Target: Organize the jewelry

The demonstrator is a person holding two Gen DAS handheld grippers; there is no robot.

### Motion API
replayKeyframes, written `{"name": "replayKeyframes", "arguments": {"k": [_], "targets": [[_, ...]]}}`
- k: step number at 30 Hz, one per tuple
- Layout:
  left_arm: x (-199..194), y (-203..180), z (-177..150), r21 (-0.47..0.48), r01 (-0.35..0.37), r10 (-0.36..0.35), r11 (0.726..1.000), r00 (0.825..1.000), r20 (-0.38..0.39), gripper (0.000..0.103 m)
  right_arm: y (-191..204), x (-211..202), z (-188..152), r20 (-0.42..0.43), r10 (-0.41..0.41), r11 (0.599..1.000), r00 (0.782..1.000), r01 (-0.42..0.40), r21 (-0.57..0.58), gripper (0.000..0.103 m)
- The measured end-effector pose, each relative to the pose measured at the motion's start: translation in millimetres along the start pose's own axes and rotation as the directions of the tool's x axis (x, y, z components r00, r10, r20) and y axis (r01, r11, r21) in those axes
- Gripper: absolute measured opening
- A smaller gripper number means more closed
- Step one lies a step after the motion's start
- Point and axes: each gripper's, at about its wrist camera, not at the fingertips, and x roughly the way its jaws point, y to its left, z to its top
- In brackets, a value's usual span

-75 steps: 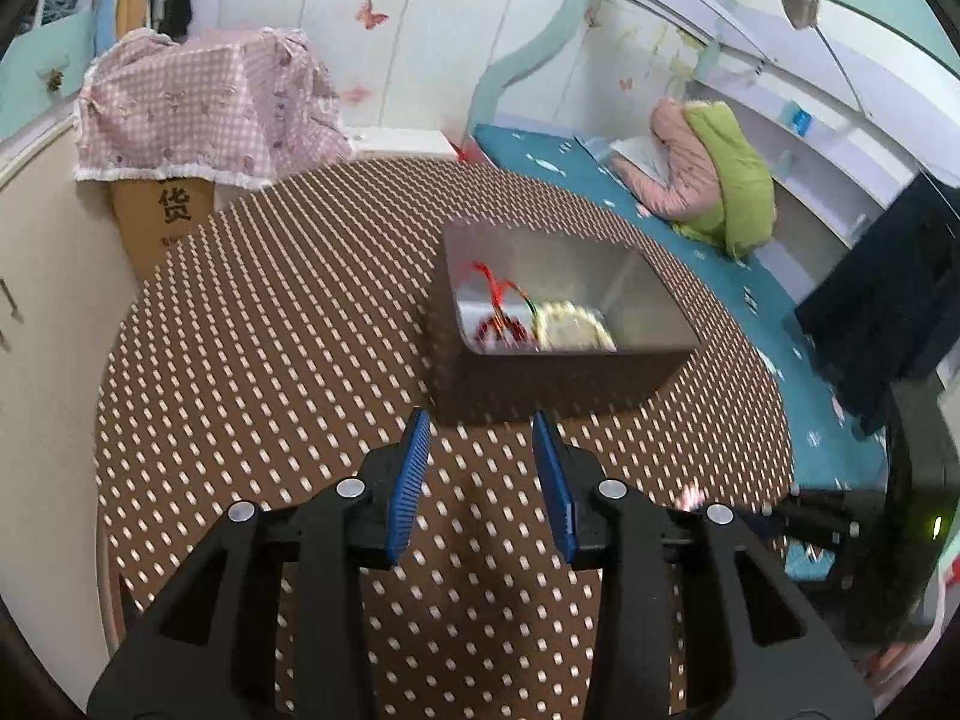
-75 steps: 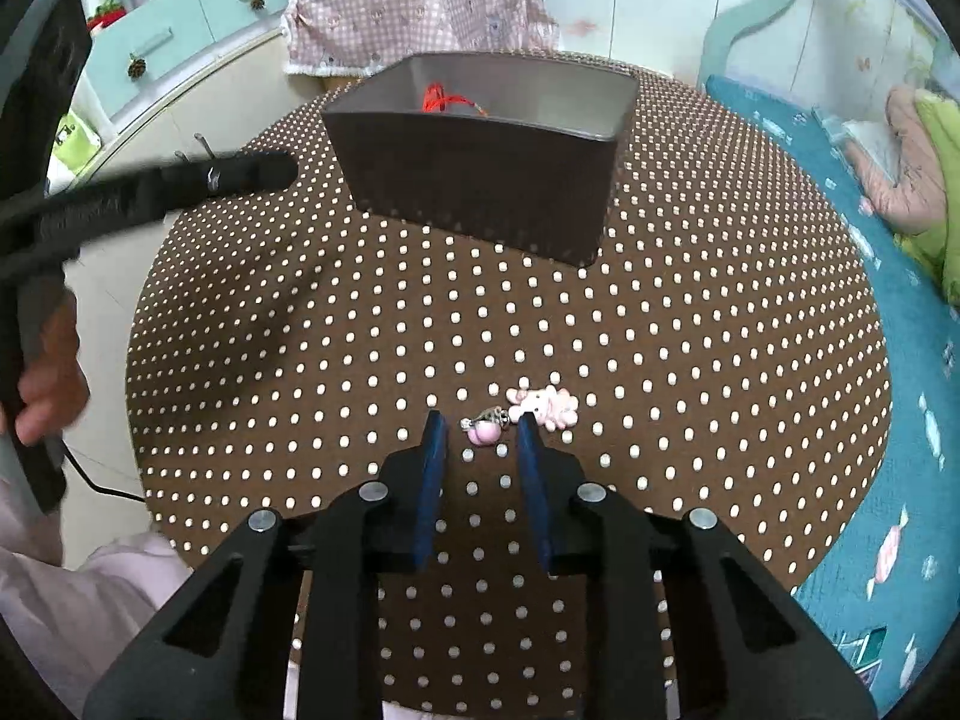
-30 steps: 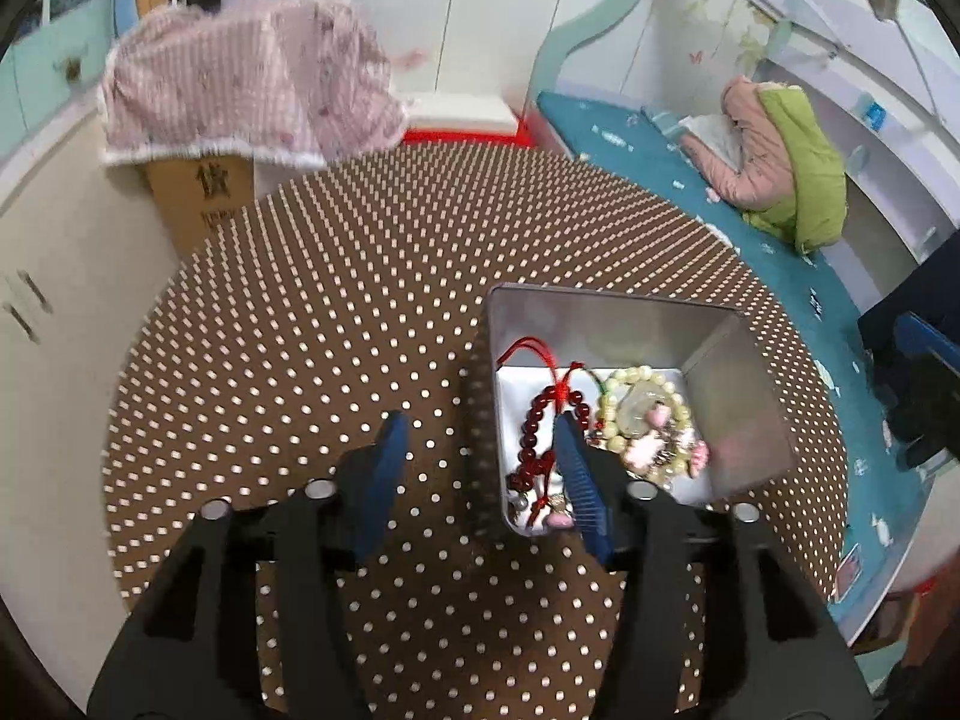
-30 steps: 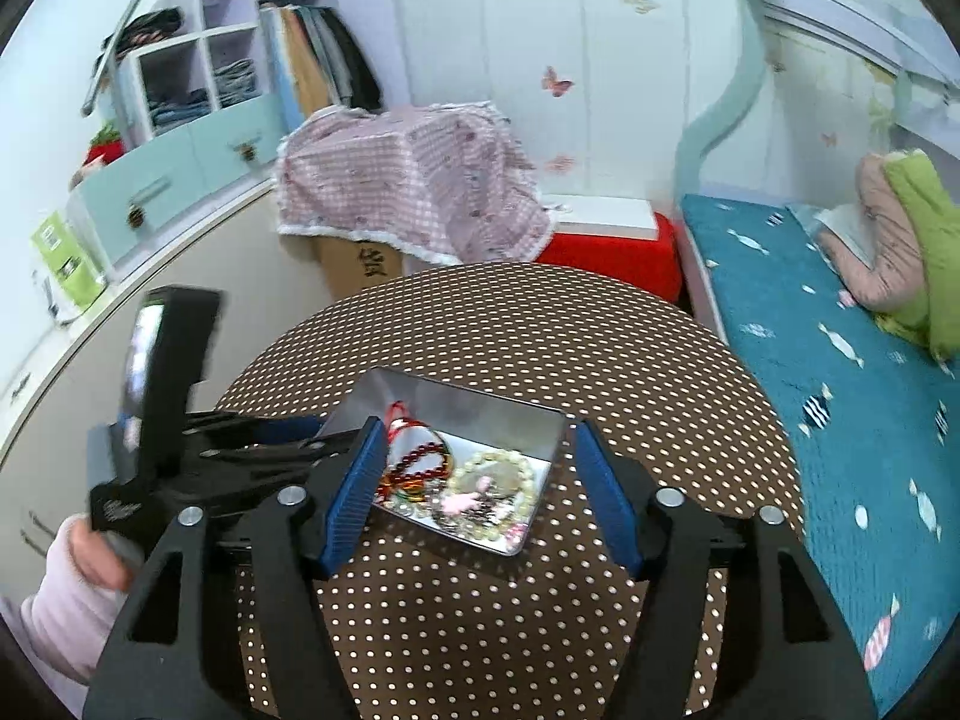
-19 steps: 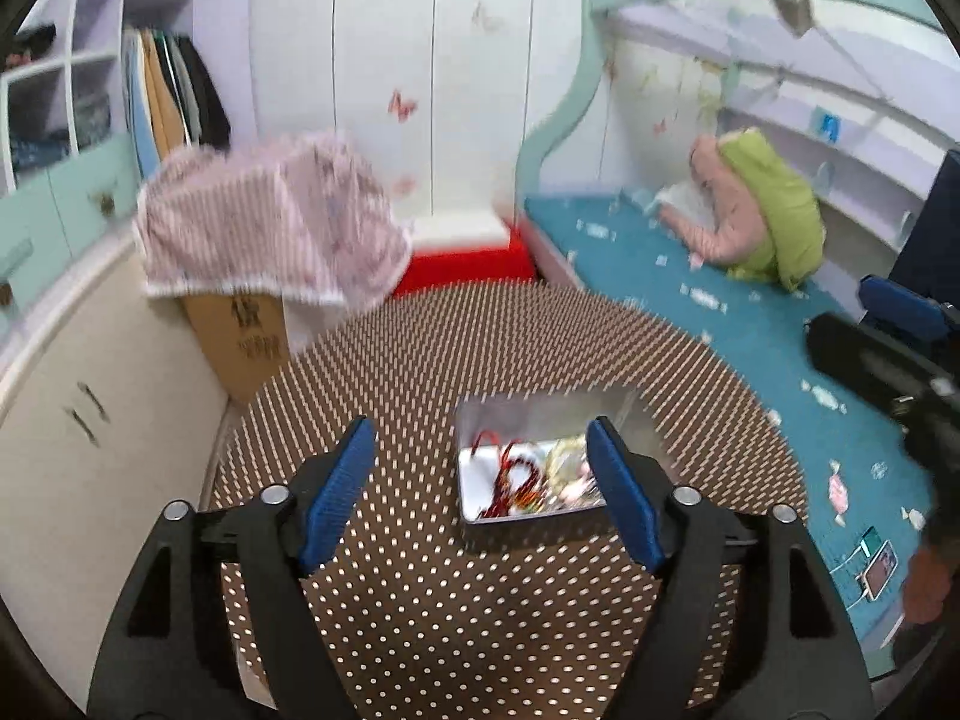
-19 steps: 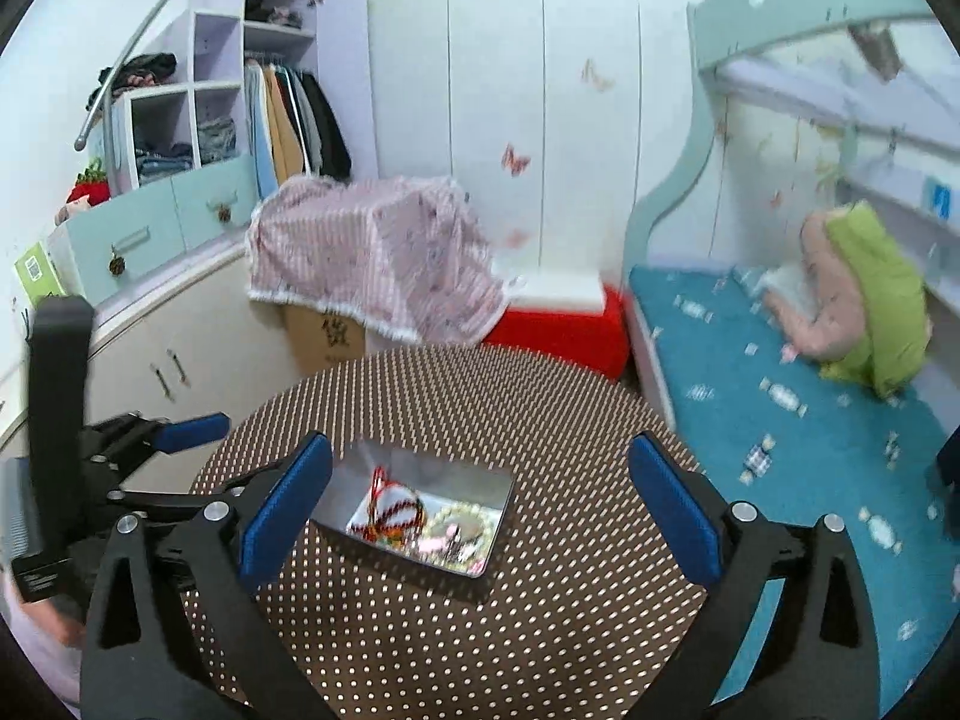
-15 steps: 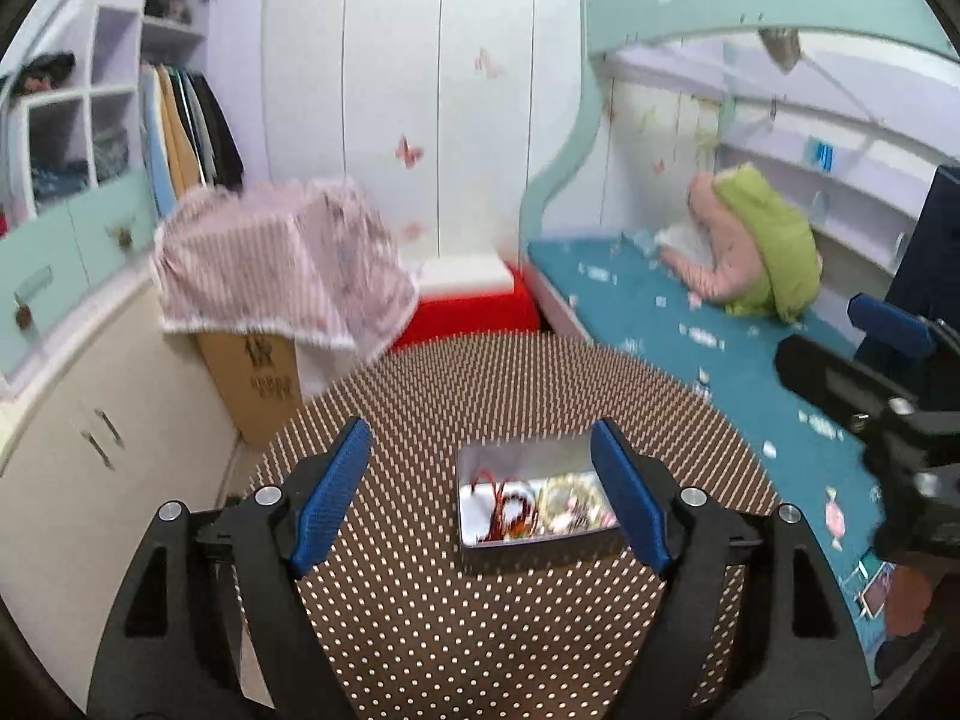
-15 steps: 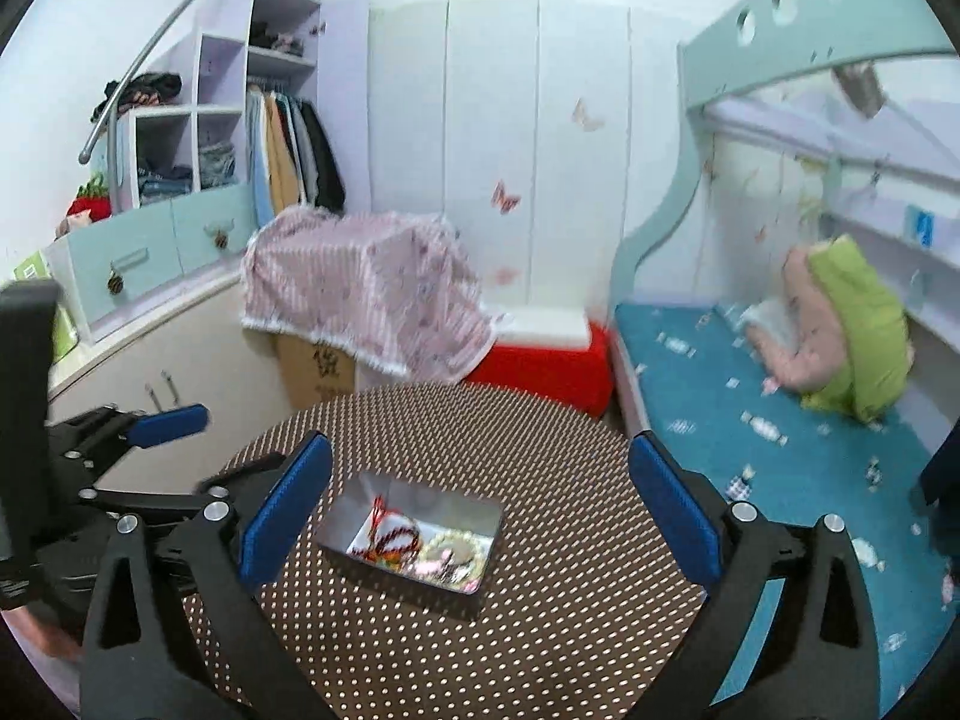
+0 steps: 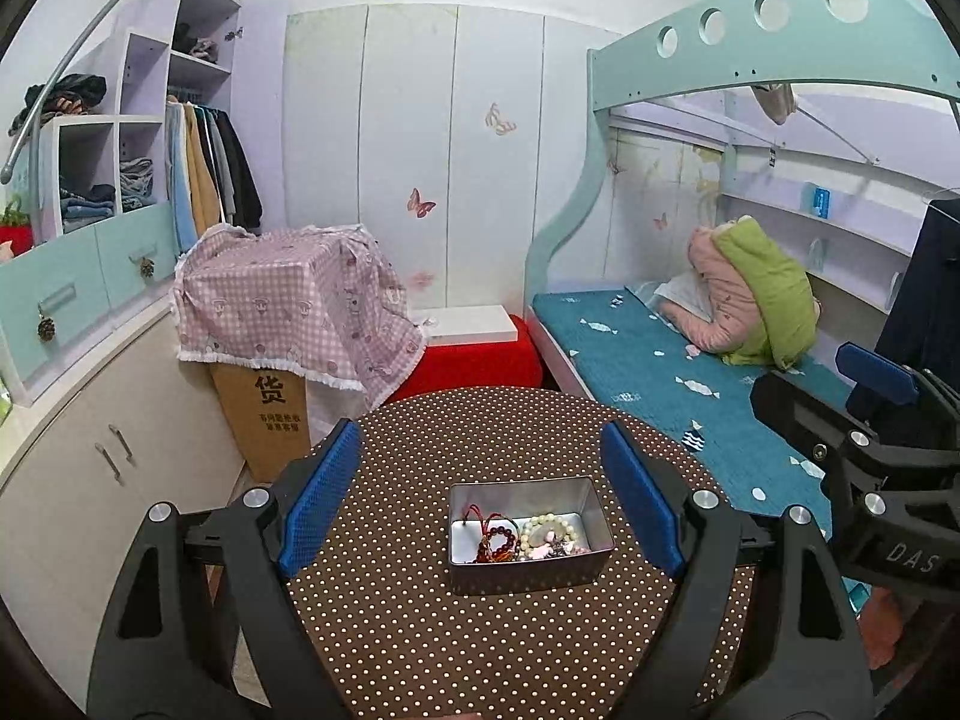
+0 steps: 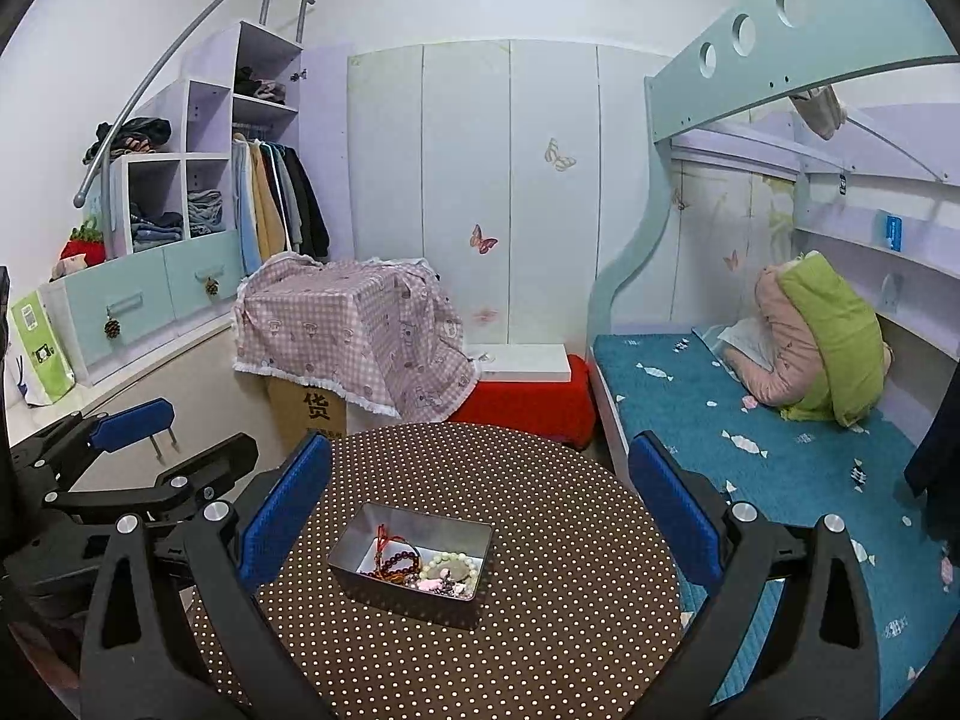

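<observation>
A metal tin (image 9: 530,573) (image 10: 360,552) stands on the round brown polka-dot table (image 9: 420,630) (image 10: 540,630). It holds a dark red bead bracelet with red cord (image 9: 498,537) (image 10: 393,561), a pale bead bracelet (image 9: 549,531) (image 10: 453,564) and small pink pieces (image 10: 429,585). My left gripper (image 9: 480,501) is wide open and empty, high above the table. My right gripper (image 10: 480,510) is wide open and empty, also raised. Each gripper shows at the other view's edge.
A cardboard box under a pink checked cloth (image 9: 288,306) (image 10: 348,324) stands behind the table. A red stool (image 9: 480,360) is beside it. A bunk bed with a teal blanket (image 9: 660,372) (image 10: 750,420) is to the right; cabinets (image 9: 78,480) and shelves to the left.
Both grippers have risen and pulled back from the table and opened wide. The pink jewelry that lay on the table earlier now lies in the tin.
</observation>
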Motion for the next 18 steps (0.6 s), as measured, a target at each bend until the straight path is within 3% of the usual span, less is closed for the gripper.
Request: {"name": "replayKeyframes", "arguments": {"k": [18], "targets": [[1.4,1.0,0.0,-0.004,-0.003,0.003,1.0,1.0,-0.01,0.082,5.5,-1.0,1.1,-0.01,-0.012,1.0,1.0,0.012,0.008,0.096]]}}
